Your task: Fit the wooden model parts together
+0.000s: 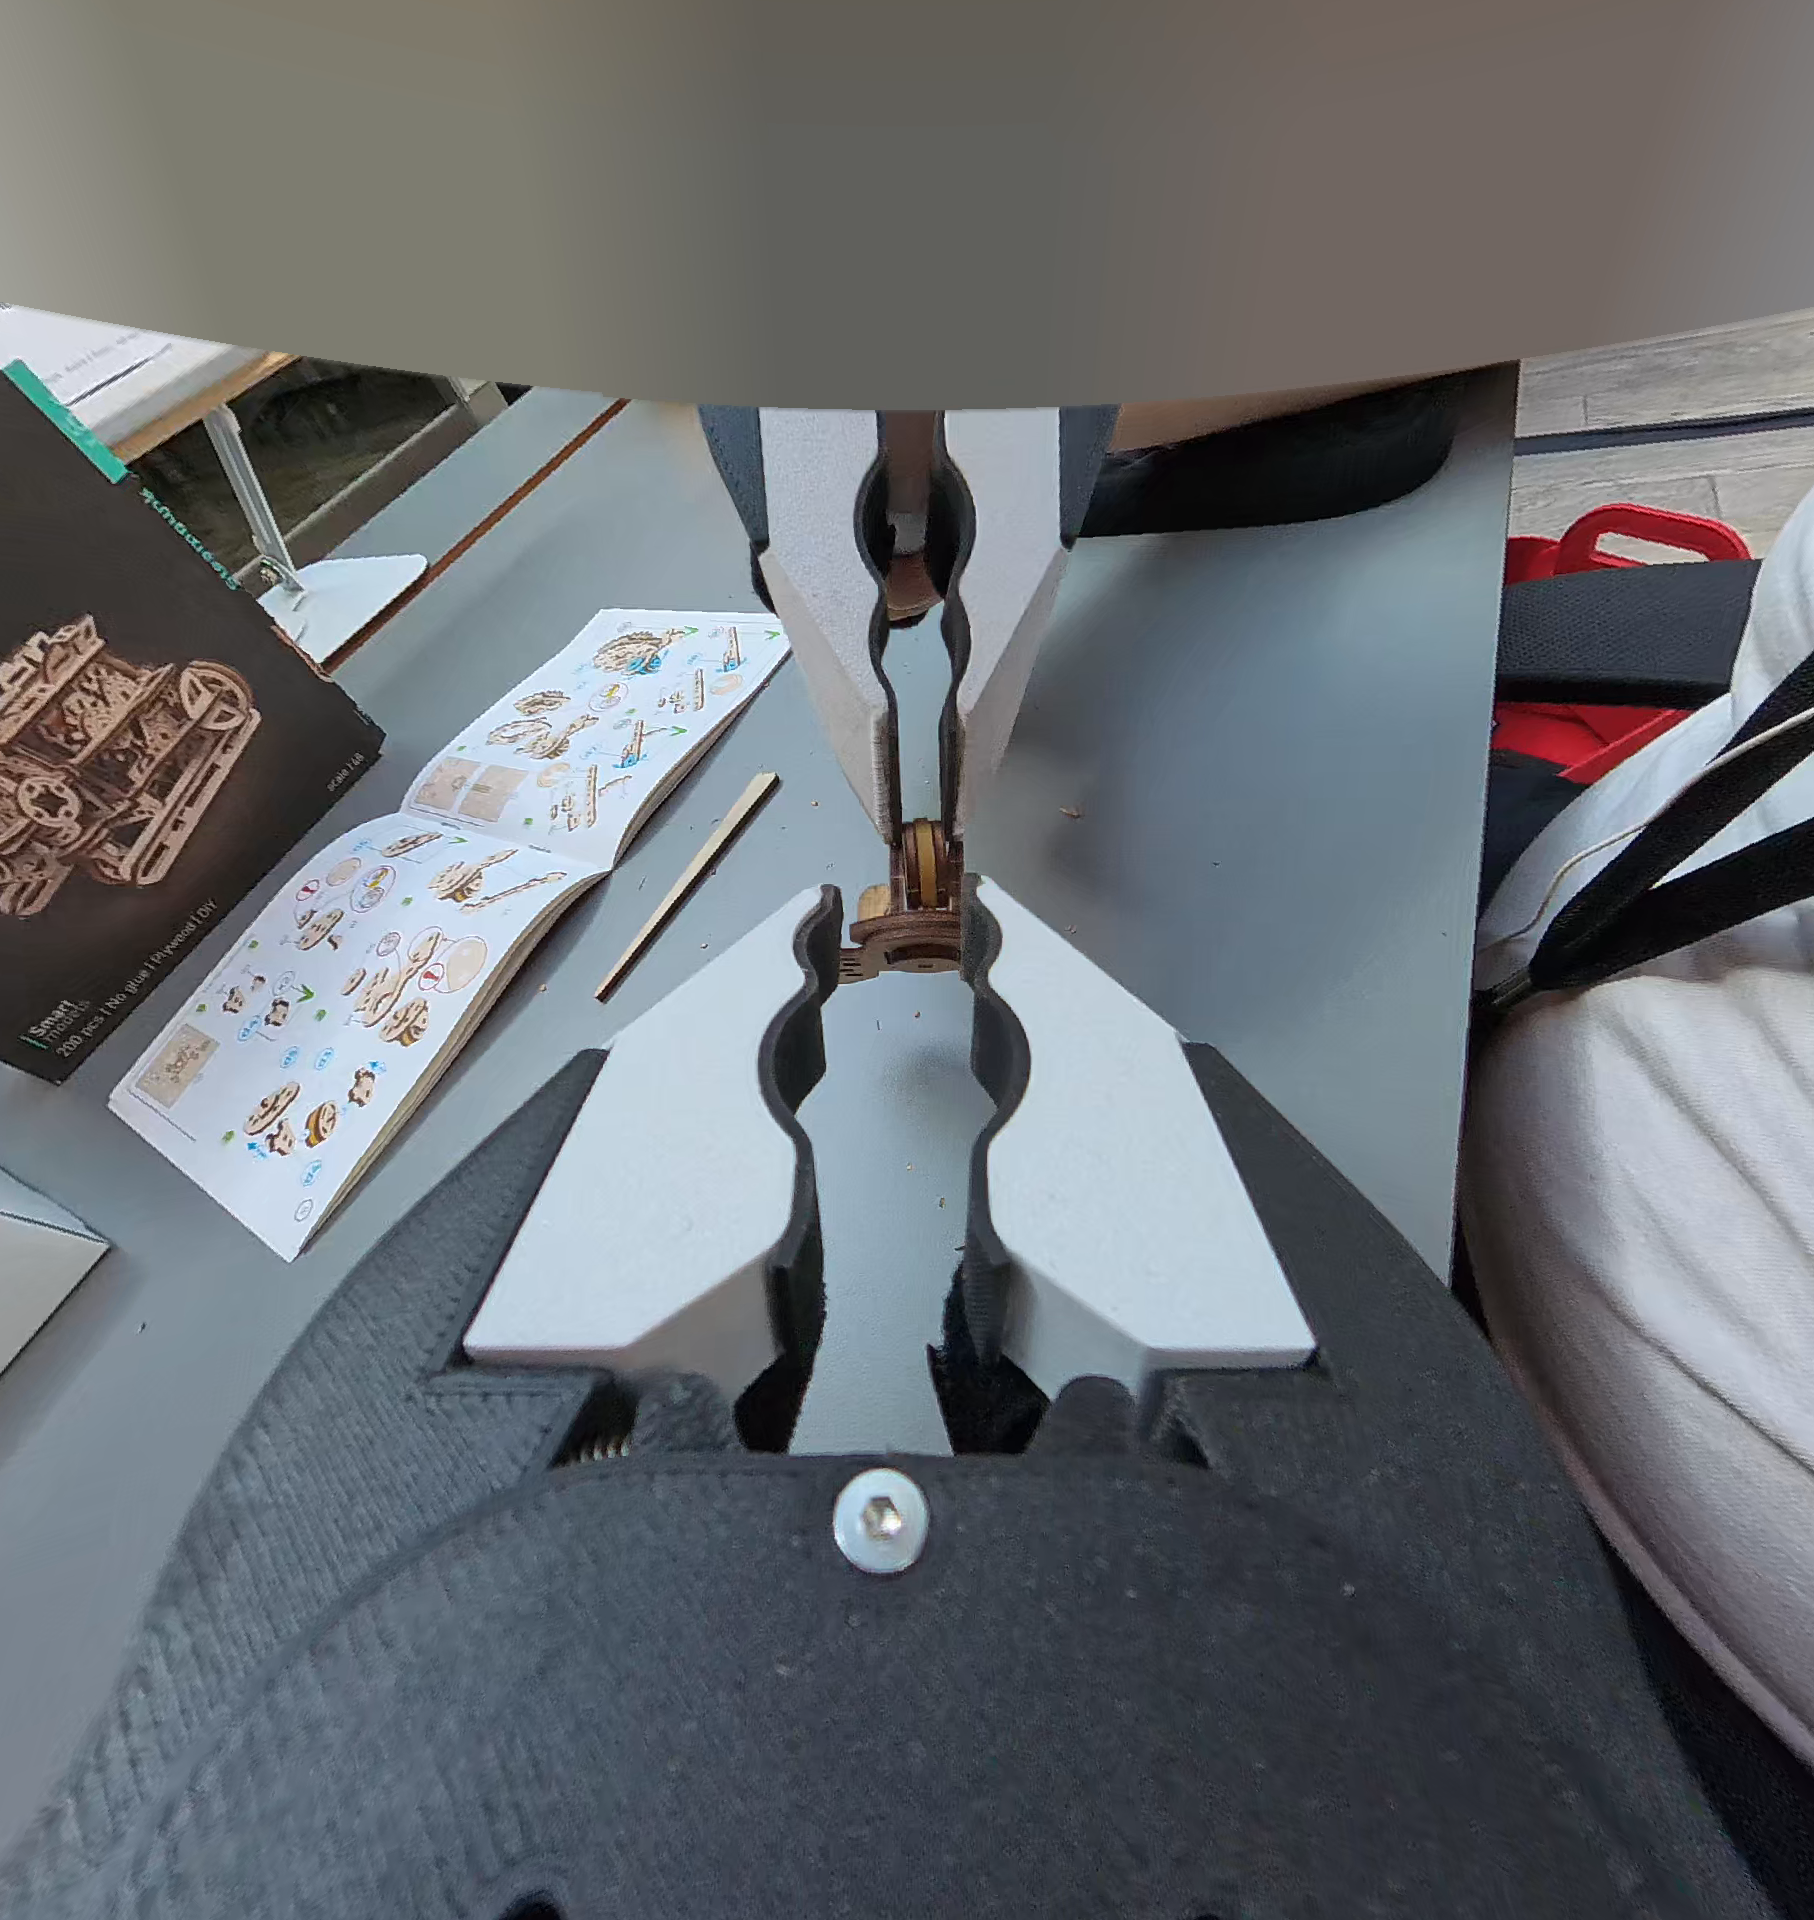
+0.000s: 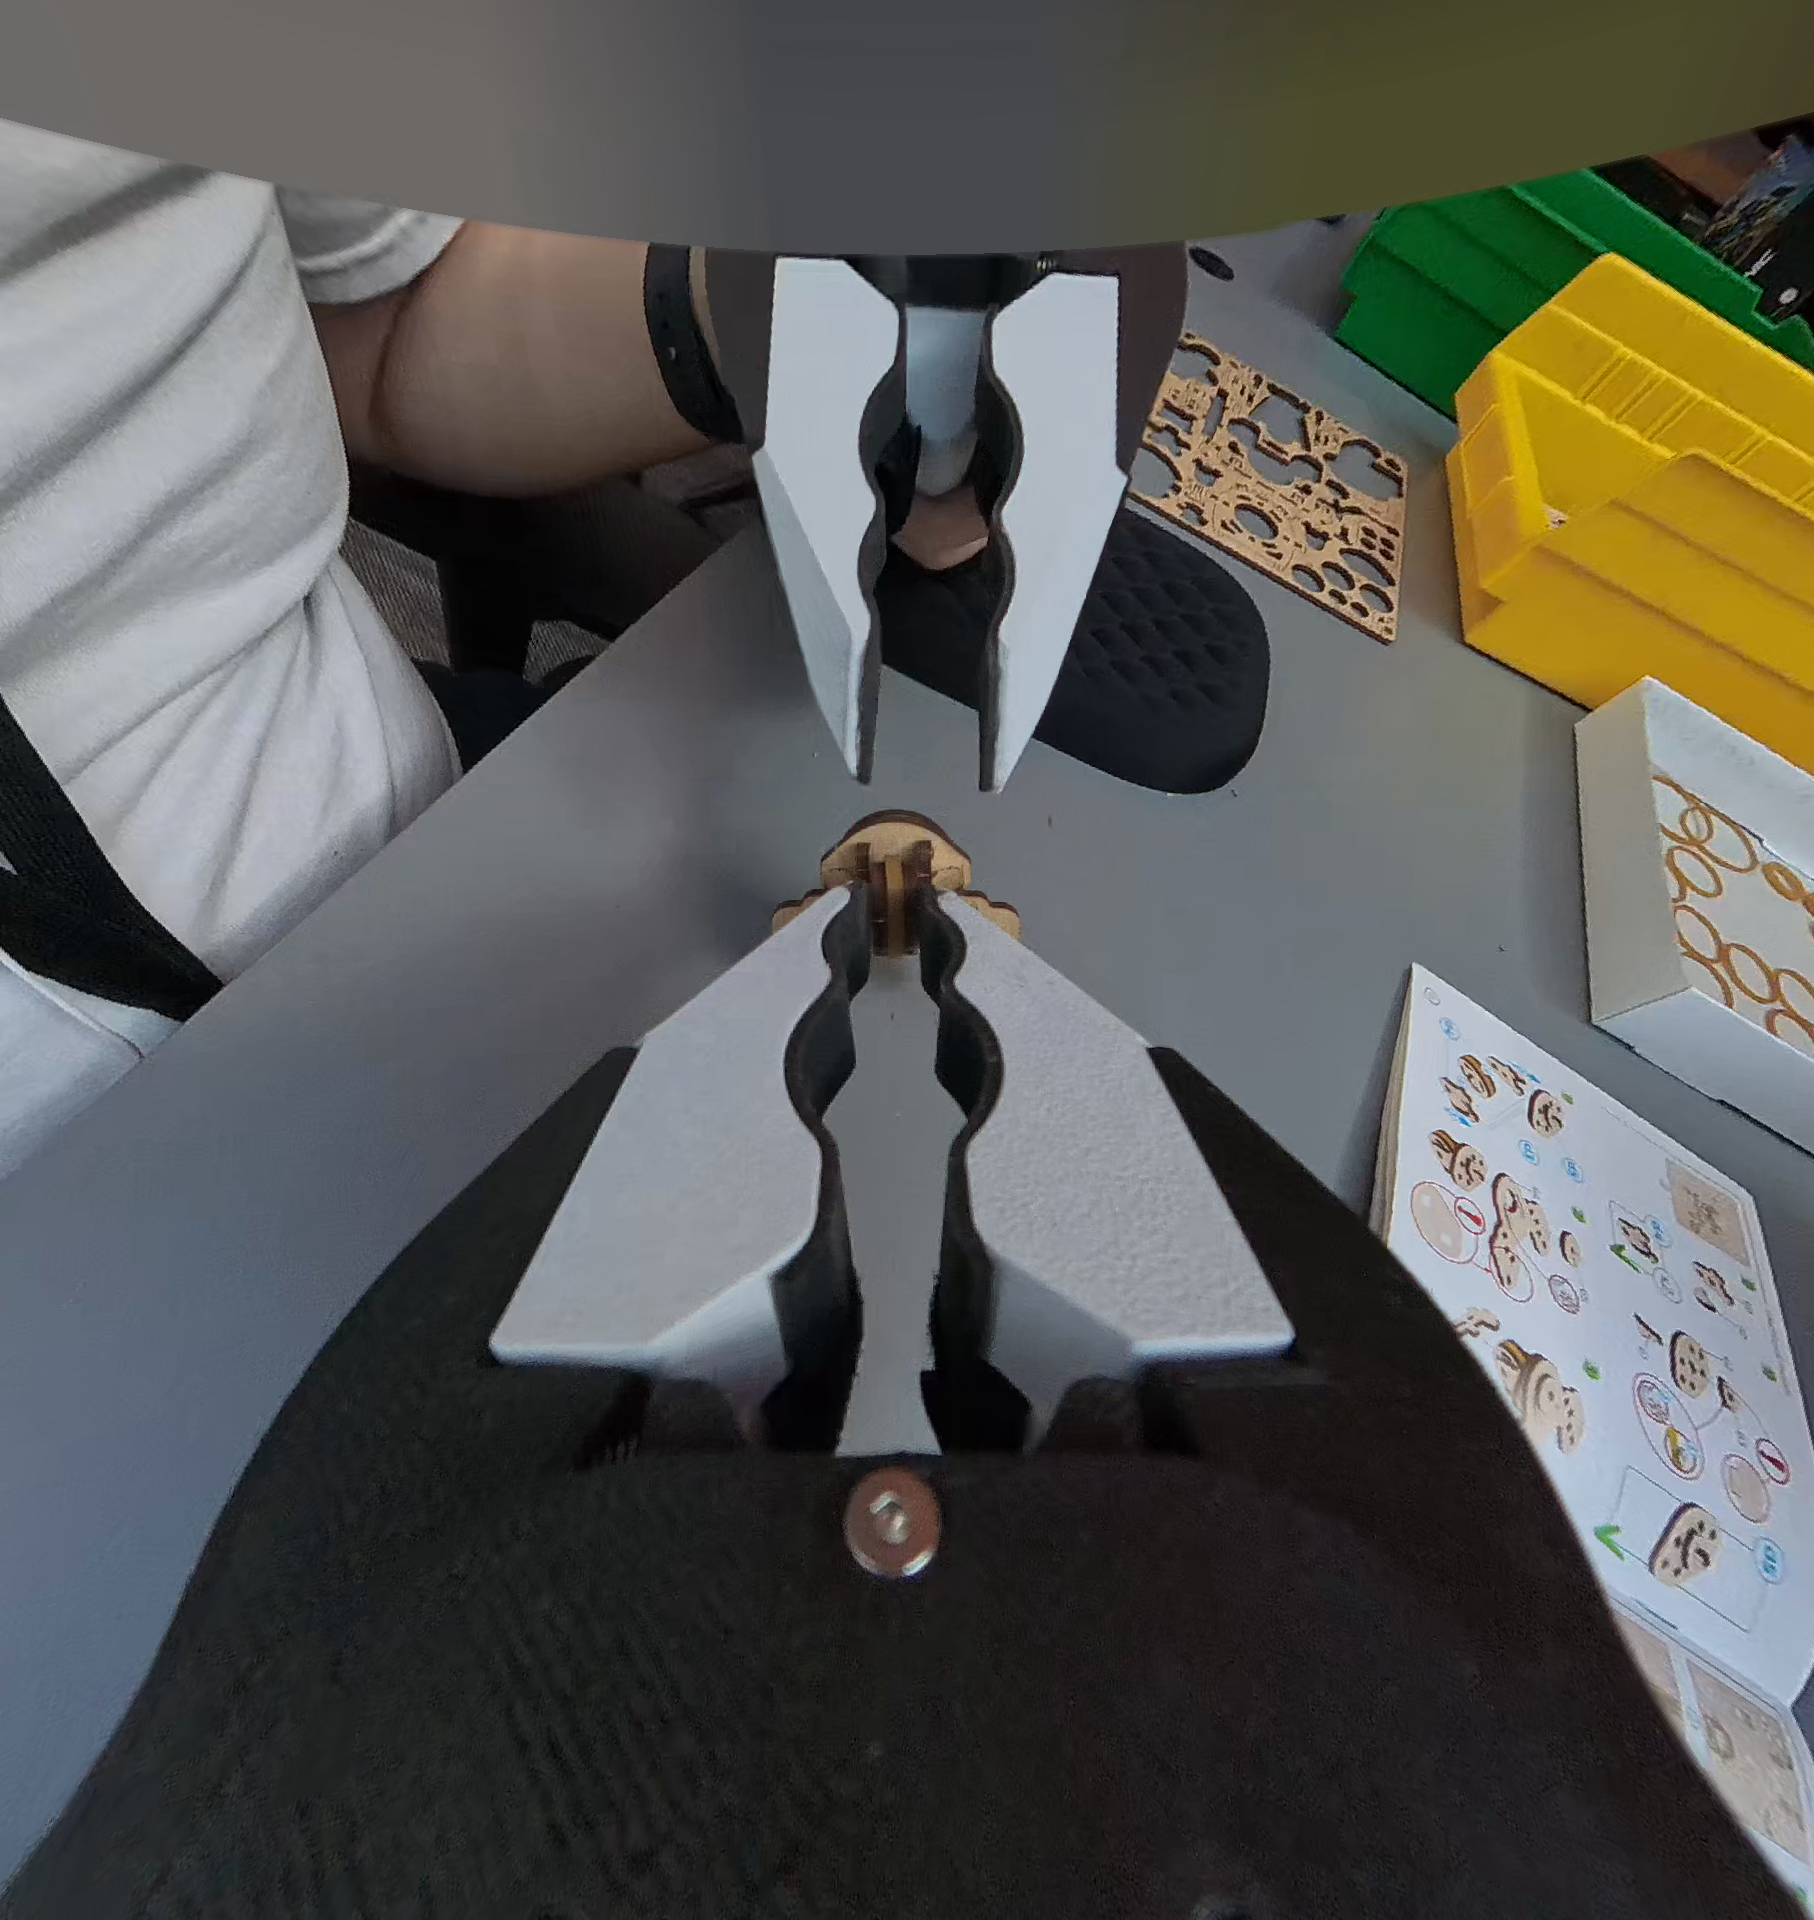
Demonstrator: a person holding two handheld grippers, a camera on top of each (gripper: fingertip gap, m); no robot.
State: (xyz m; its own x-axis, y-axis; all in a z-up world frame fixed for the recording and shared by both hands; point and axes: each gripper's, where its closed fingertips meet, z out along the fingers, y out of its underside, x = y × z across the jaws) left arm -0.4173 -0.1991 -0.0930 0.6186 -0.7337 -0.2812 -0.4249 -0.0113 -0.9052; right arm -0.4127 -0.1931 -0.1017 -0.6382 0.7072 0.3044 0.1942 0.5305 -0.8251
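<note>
We see even, soft daylight across the grey table (image 1: 1246,727), with only faint shadows and no harsh glare. Both wide-angle views bend straight lines near the edges. We note a smooth blurred patch over each top, while the middle stays sharp.

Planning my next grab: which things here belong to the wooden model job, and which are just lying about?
Job:
- wooden subassembly, clamped in the right gripper
- left gripper, open, facing it
- open instruction booklet
- punched plywood sheet
- thin wooden strip, possibly

Lying about:
- dark model box
- yellow bins
- green bins
- white ring-patterned box
</note>
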